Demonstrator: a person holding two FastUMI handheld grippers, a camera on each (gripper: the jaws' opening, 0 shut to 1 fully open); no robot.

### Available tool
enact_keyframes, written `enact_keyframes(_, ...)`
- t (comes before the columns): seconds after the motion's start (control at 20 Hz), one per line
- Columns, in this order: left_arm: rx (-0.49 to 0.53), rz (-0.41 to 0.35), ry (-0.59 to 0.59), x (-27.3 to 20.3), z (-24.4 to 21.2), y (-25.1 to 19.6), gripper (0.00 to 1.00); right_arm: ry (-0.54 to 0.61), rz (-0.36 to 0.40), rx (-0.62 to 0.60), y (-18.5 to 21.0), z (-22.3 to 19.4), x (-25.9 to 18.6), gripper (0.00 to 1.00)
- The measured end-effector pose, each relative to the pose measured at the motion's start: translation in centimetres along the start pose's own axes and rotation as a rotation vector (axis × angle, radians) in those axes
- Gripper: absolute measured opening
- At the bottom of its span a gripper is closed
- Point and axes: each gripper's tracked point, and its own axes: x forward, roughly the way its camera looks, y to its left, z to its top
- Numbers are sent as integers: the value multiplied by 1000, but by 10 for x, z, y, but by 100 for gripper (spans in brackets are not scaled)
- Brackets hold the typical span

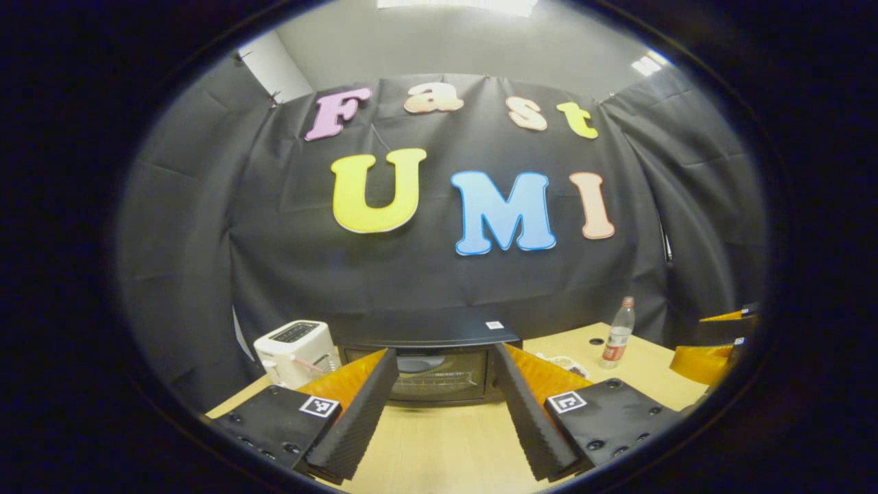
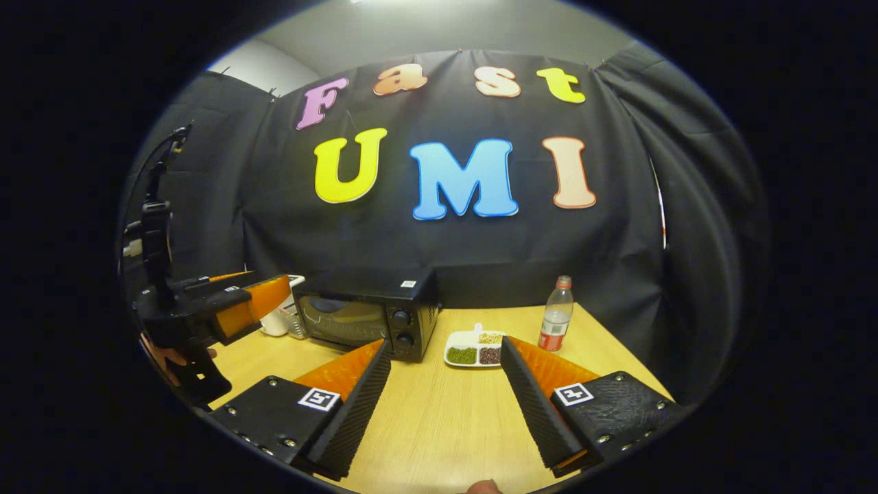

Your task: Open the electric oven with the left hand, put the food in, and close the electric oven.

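The left gripper (image 1: 439,384) hangs above the tabletop (image 1: 446,446) with its fingers spread wide and nothing between them, and the electric oven (image 1: 429,360) sits straight ahead of them, framed in the gap — door shut, its glass front facing the fingers square on. The oven's long axis runs crosswise to the line of the fingers, so the door's top edge, where a handle would be, lies across their reach; the handle itself is too small to make out here, so I would only guess that it runs along that upper edge. A white toaster (image 1: 296,351) stands just beside the oven, off past the left finger, and a bottle (image 1: 619,333) stands well off past the right finger. In the right gripper view, the right gripper (image 2: 446,394) is likewise released and empty, and the oven (image 2: 370,317) lies ahead and off to the left of its fingers, turned at an angle. The food — a divided white tray (image 2: 475,348) of small heaps — rests on the tabletop almost dead ahead between these fingers, with the bottle (image 2: 555,313) just beyond it to the right. The left gripper also shows far to the left in this view, near the oven's front. Judged from this, the left hand is the nearer one to the door and faces it directly; the opening is not yet begun.
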Motion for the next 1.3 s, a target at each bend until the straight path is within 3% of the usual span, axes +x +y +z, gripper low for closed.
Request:
enact_keyframes(0.15, -3, 34, -35, -40, 20, -9, 99, -57, -44, -69, -20, 17, -19, 98)
enact_keyframes(0.2, -1, 36, -43, -49, 24, -11, 90, -65, -45, -75, -21, 20, -24, 98)
enact_keyframes(0.25, 6, 39, -53, -60, 30, -12, 90, -75, -44, -72, -21, 24, -29, 98)
enact_keyframes(0.35, 26, 35, -73, -77, 38, -15, 99, -114, -48, -52, -23, 32, -38, 98)
enact_keyframes(0.5, 42, 23, -93, -94, 44, -15, 96, -138, -69, -46, -20, 31, -46, 98)
enact_keyframes(0.6, 40, 9, -89, -101, 45, -11, 90, -132, -72, -43, -15, 30, -51, 98)
enact_keyframes(0.8, 35, -10, -101, -114, 47, 2, 99, -149, -79, -56, 0, 31, -65, 98)
enact_keyframes(1.3, 15, -16, -114, -122, 46, 24, 99, -174, -97, -76, 18, 40, -73, 98)
